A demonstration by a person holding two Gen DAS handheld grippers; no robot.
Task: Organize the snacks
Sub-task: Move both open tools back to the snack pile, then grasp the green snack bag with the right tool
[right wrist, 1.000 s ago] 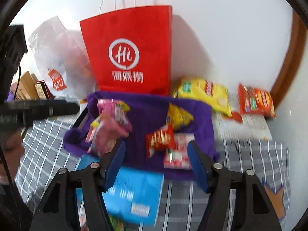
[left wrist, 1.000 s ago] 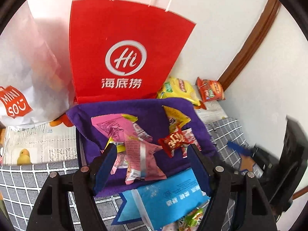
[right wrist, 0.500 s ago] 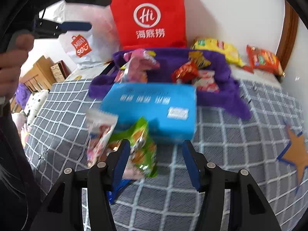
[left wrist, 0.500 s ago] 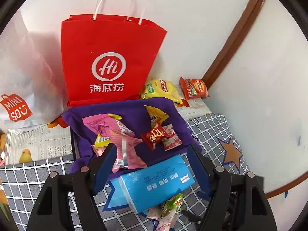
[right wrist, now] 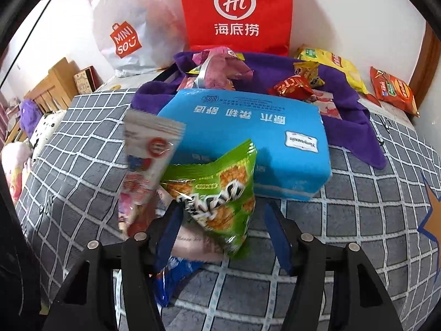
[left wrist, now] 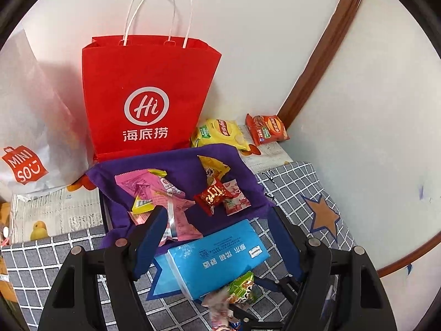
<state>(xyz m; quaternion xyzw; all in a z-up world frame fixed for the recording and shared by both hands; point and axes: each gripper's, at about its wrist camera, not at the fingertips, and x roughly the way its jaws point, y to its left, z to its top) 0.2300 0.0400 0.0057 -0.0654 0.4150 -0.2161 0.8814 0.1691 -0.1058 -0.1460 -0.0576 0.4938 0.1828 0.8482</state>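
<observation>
Snack (right wrist: 220,190) between opening right tool (right wrist: 223,234) jaws, ungripped.

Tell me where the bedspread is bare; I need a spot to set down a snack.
Free: the checked bedspread right of the blue tissue pack, toward the star patch, and the strip nearest the camera. Crowded: the purple cloth under the red bag, and the green packet pile.

Left tongs (left wrist: 217,241) and right tongs (right wrist: 223,234), black plastic arms, blue finger pads (left wrist: 150,237), silver screws
</observation>
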